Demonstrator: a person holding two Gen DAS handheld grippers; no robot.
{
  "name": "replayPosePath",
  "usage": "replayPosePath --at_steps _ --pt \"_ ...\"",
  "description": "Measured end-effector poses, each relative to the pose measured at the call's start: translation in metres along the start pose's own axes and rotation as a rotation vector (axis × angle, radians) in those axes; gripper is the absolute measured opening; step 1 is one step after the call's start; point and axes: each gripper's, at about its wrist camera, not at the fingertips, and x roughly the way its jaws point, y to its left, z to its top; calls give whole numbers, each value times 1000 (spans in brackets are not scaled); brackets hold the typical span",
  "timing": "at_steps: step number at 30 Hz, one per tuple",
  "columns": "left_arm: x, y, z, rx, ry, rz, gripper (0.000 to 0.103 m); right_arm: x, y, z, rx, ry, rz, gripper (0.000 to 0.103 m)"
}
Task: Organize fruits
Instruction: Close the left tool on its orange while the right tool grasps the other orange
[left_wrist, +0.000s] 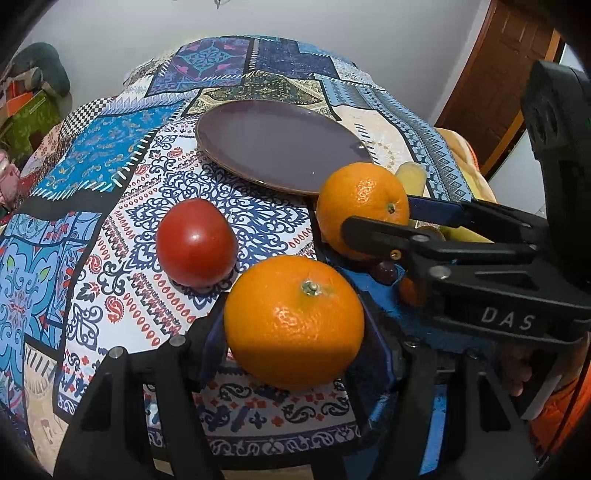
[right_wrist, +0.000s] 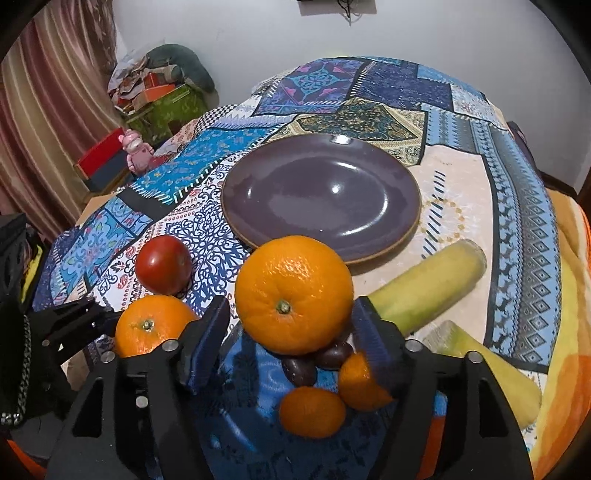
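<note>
An orange sits between the blue pads of my left gripper, which is shut on it; in the right wrist view that same orange shows with a left gripper finger against it. A bigger orange rests on two dark fruits between the fingers of my right gripper, which stands open around it. From the left wrist view, the right gripper brackets that orange. An empty purple plate lies just behind. A red tomato sits left.
Two small tangerines lie on a blue patterned patch under my right gripper. Two yellow-green cylindrical pieces lie to the right. A patchwork cloth covers the round table. Boxes and a pink toy stand beyond the left edge.
</note>
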Motion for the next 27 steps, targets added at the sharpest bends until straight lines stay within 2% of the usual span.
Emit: replayPosePath --at_steps 2,7,8,10,15,19,27 --pt "0 0 0 -1 -4 -3 66 2 3 1 -21 2 -6 75" --pt "-1 0 0 3 -8 0 65 9 9 2 -69 9 -50 76" --pt "-2 0 -1 5 -8 2 65 10 9 3 -72 10 -53 76" --pt "-2 0 -1 5 -7 5 65 11 7 4 -75 10 -75 68" --pt "-6 -1 2 6 -4 16 65 8 5 4 -60 13 -62 66" --pt "-13 -3 6 8 -18 13 64 -1 3 1 -31 14 -15 66" --pt "-34 -16 15 27 -70 12 64 -36 2 3 -9 -54 -15 66"
